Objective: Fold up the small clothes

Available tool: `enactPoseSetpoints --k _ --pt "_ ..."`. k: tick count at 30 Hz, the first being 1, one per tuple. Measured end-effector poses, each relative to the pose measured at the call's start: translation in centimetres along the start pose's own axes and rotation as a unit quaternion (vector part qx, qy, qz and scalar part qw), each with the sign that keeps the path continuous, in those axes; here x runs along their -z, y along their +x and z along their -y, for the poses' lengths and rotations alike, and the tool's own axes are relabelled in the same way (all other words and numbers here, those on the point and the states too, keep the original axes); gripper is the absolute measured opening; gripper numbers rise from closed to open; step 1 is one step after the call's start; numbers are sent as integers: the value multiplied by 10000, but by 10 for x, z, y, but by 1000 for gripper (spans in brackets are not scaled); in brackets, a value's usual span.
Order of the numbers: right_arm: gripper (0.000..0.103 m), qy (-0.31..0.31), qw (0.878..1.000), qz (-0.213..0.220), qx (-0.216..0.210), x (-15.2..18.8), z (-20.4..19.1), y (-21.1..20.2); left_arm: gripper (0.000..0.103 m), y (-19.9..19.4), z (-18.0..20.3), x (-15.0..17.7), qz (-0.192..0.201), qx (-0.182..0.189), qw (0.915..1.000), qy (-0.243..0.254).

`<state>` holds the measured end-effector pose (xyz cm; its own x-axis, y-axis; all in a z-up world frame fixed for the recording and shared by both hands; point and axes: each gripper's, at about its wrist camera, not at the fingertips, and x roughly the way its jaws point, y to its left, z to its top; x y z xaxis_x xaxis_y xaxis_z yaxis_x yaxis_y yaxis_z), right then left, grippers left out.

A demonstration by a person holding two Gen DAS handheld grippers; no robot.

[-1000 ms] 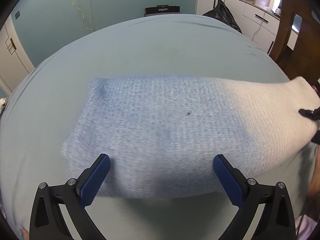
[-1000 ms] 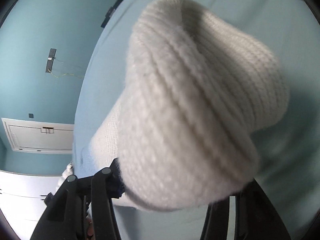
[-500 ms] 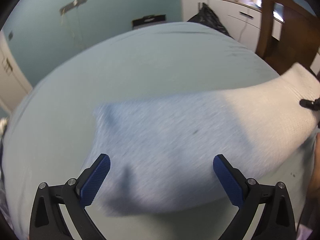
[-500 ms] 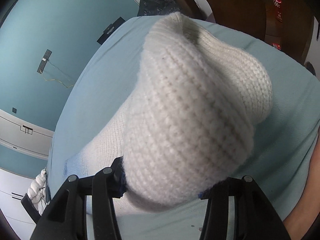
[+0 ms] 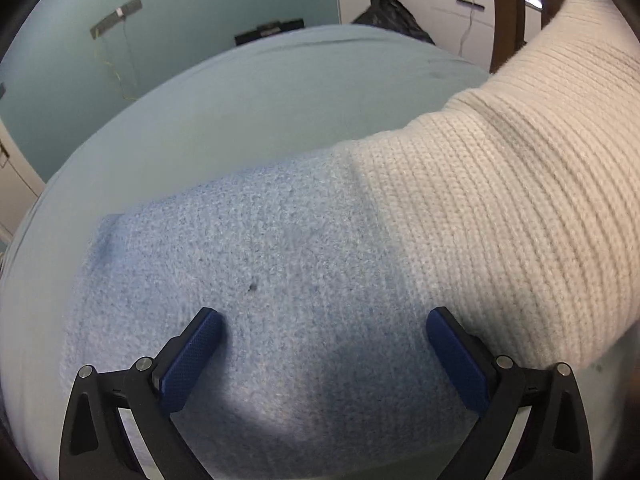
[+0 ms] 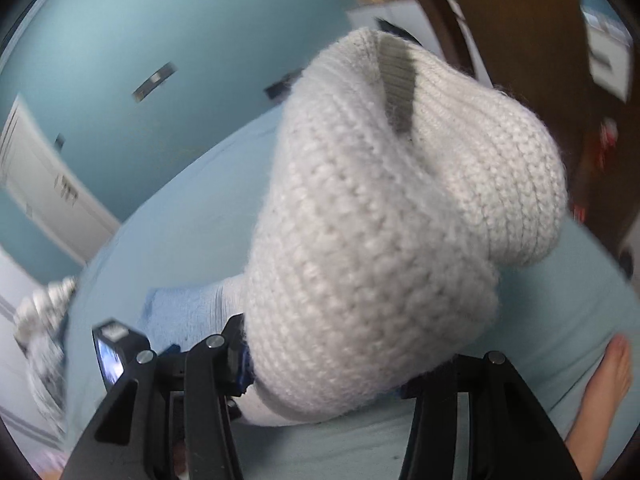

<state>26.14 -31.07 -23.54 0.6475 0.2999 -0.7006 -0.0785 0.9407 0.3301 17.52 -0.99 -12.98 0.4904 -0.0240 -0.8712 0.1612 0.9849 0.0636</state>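
A knitted sock lies on the pale blue sheet; its foot is blue and its ribbed cuff is cream. My left gripper hovers open just above the blue part, nothing pressed between its blue pads. My right gripper is shut on the cream cuff, which bulges up in front of its camera and hides both fingertips. In the left wrist view the cuff end rises off the sheet toward the upper right, while the blue foot stays flat.
The sheet-covered surface falls away at its far rim. Beyond it stand a black bag, white cabinets and a dark wooden chair. A person's finger rests on the sheet at the right. A white door is on the left.
The right gripper has lifted the cream cuff higher and rolled, so that end now arches up off the sheet. The left gripper has slid in over the blue foot, staying open.
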Motion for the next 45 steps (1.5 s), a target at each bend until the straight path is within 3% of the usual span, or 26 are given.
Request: enactPoseSetpoints --k 2,5,10,16,18,22,25,26,29,32,35,38,41,45 --pt "44 -159 9999 58 12 0 -1 -4 103 -6 -11 -14 -97 167 9995 -234" --pt "44 20 10000 24 -2 2 6 -3 103 -18 -18 -31 139 246 9983 -501" --pt "44 55 10000 -29 50 9 -8 11 103 2 11 -37 -149 192 9994 -235" --pt "45 33 9999 -146 -12 17 2 20 103 15 31 -19 58 -86 9996 -276" --pt "45 102 9997 -214 -4 15 1 25 103 19 47 -23 28 -244 9996 -155" --pt "44 -217 9996 -110 123 19 -6 25 100 12 42 -44 -215 -207 9995 67" --pt "44 -202 9997 17 103 17 0 20 100 -8 24 -72 483 -793 9956 -80" --pt "44 -193 9998 26 97 17 2 19 100 -9 18 -78 493 -847 9951 -165" --pt "44 -287 9994 51 163 19 -2 18 100 18 14 -96 -45 -350 9992 -167" --pt "44 -501 9984 210 176 17 -14 15 103 45 23 -104 -65 -372 9992 159" --pt "44 -898 9954 281 207 20 -33 13 103 56 27 -98 48 -379 9987 323" --pt "44 -1280 9905 366 358 30 -47 17 103 43 33 -98 41 -401 9986 354" --pt "44 -1525 9860 551 377 32 -51 12 103 23 8 -77 282 -200 9991 256" --pt "43 -1833 9793 570 644 29 -63 15 103 -5 -25 -39 456 -567 9961 494"
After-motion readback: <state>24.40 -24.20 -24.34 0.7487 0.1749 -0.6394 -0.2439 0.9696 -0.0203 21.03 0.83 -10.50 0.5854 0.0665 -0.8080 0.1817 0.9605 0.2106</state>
